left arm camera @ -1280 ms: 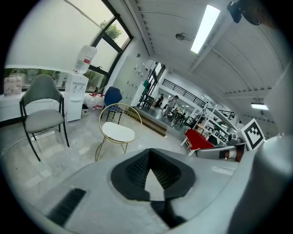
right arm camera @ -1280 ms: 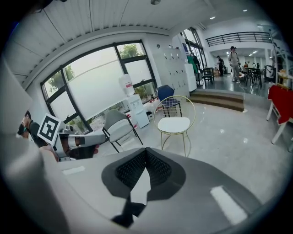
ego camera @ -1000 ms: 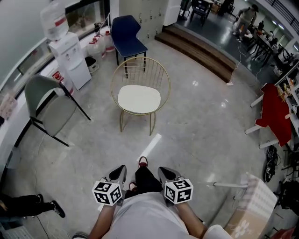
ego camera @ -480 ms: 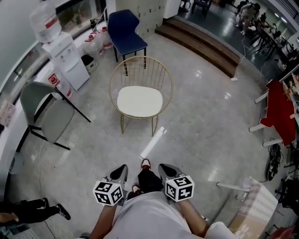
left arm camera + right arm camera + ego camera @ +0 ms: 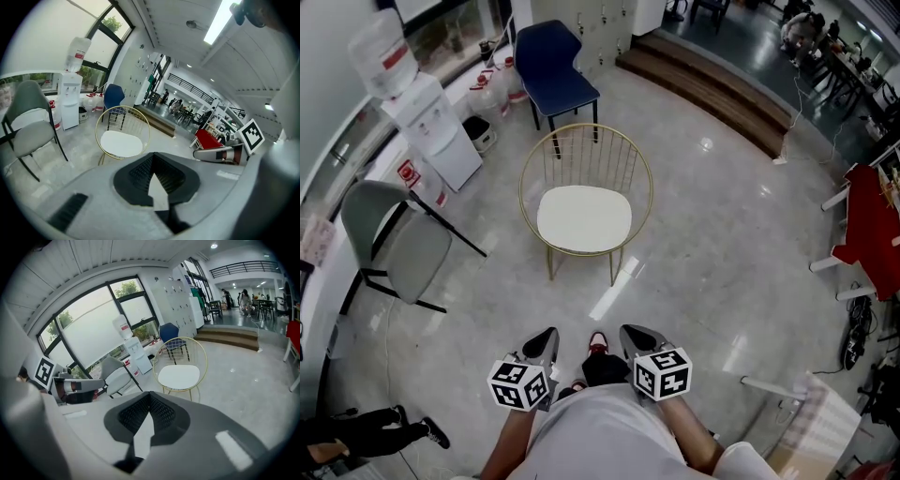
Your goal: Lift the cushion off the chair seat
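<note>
Head view: approach step, by judgement. Left gripper (image 5: 545,341) and right gripper (image 5: 630,337) clenched shut, empty, side by side. White cushion (image 5: 584,217) flat on seat of gold wire chair (image 5: 586,126), well ahead of both fingertips. Next: close in, spread jaws, grip cushion edge.

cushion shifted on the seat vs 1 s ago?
No. The cushion fills the seat of the gold wire chair just as before. Both sit slightly lower in the head view only because the camera came nearer.
</note>
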Available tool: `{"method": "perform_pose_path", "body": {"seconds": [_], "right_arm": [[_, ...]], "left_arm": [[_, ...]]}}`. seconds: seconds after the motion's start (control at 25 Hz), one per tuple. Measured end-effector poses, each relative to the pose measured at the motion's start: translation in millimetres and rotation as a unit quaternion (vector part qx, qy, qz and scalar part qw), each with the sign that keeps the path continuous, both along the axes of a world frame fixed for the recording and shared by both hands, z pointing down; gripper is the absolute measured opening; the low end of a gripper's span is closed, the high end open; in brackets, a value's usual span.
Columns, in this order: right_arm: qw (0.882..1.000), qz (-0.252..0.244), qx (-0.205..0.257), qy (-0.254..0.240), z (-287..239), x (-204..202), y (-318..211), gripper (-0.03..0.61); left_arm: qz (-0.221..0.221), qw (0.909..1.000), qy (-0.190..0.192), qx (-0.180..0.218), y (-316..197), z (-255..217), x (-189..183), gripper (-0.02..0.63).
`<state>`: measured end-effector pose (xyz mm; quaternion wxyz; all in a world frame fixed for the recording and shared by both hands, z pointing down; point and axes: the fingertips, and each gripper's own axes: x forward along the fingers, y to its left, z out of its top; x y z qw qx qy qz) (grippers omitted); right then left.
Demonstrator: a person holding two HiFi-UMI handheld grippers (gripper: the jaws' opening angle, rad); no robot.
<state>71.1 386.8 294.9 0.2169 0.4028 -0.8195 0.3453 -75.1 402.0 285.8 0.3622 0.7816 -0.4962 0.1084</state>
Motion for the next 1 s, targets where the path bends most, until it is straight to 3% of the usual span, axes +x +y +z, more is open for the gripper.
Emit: {"method": "perform_pose_path", "body": {"seconds": [0.4,1.0], "right_arm": [[1.000,-0.014,0.008,-0.011,-1,4,-55,0.006],[1.000,0.019,0.001,-0.010,8,19,-95,0.006]], "left_arm": [[-0.005,0.9998,-0.011,0.017,-55,-10,14,-0.002],[0.025,0.9996,-0.003,0.012,-110,0,28,-0.002]]}}
